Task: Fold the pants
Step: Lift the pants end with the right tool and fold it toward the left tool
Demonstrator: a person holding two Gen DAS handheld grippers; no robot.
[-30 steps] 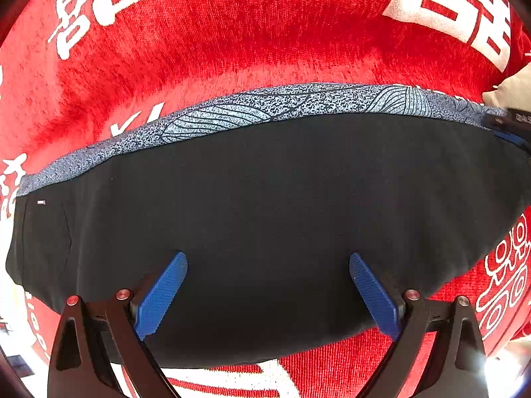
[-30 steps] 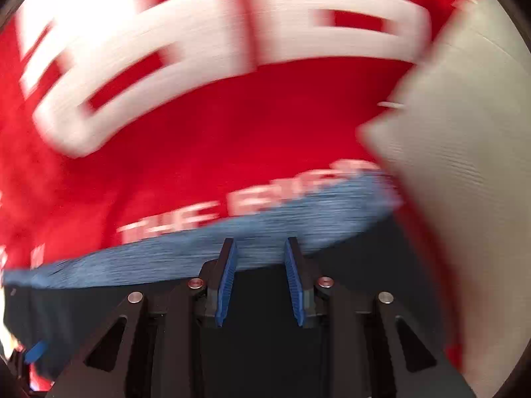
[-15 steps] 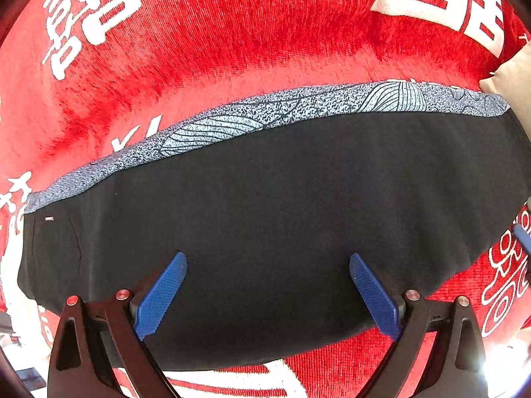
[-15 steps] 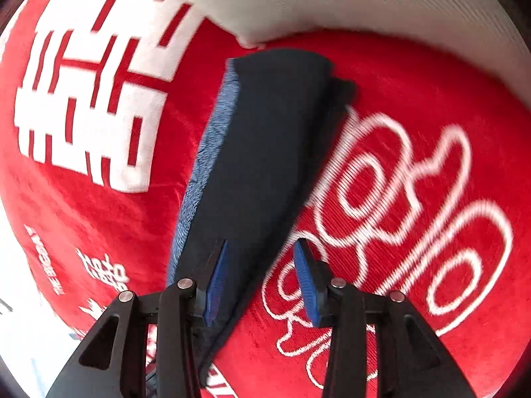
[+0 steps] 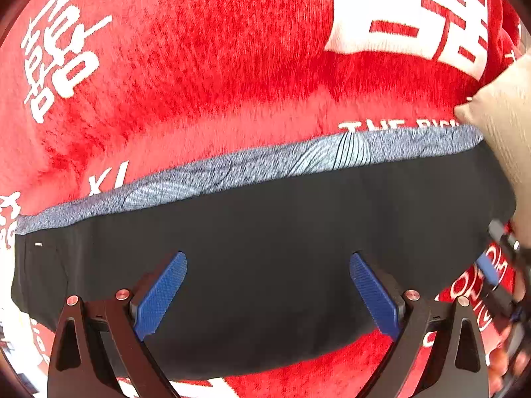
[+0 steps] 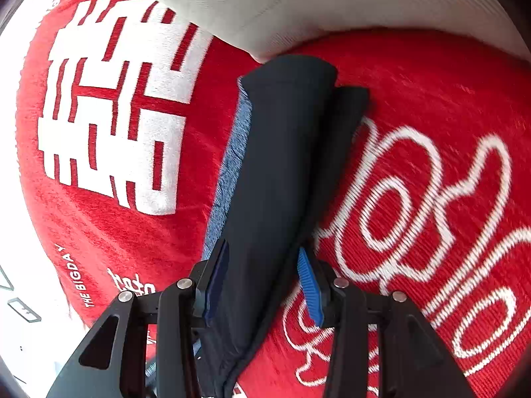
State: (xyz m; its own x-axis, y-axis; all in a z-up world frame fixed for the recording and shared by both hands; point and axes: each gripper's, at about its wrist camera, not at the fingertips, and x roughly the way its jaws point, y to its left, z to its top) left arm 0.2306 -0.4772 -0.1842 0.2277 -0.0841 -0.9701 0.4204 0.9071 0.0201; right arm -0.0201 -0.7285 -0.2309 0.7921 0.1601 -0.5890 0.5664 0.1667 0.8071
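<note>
You are in a home, probably a bedroom: a plush red blanket with big white characters covers a soft bed, and a beige pillow lies at its edge.

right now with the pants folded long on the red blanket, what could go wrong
1. The right gripper is opening astride the end of the pants; the layers there already lie offset, so a careless grasp may catch only some.
2. The pale cushion touches the far end and could snag the next fold.
3. The plush red blanket may drag the fabric; the left gripper hangs open, holding nothing.
</note>
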